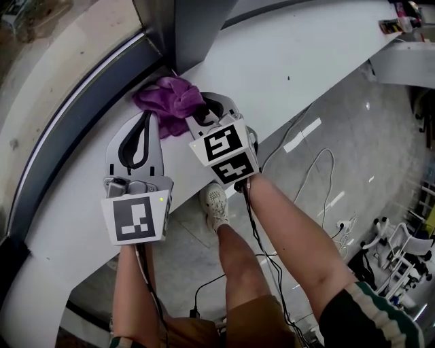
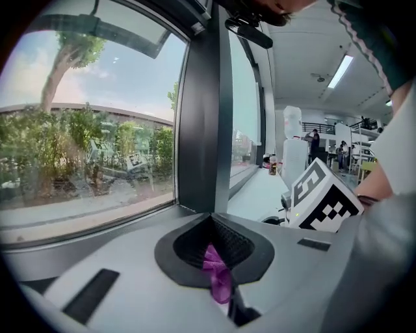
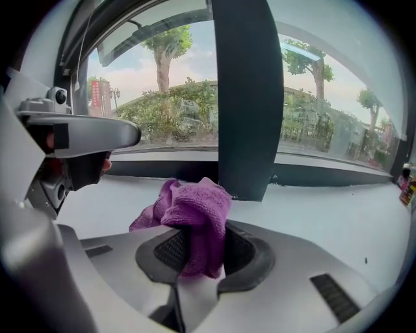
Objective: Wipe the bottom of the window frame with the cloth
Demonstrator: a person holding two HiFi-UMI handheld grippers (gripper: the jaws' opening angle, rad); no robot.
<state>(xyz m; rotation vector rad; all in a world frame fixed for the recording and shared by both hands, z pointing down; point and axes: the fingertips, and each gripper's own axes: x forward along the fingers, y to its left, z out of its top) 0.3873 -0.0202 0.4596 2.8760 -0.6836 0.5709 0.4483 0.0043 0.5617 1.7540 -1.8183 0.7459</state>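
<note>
A purple cloth lies bunched on the white sill, just below the dark upright post and beside the dark bottom rail of the window frame. My right gripper is shut on the cloth, which bulges up out of its jaws. To its left, my left gripper is also closed, and a thin strip of the cloth shows pinched between its pads. In the left gripper view, the right gripper's marker cube sits close by.
The sill curves away to the upper right, where small items stand at its far end. Below the sill are the person's legs, a white shoe, loose cables on the grey floor and a white frame at right.
</note>
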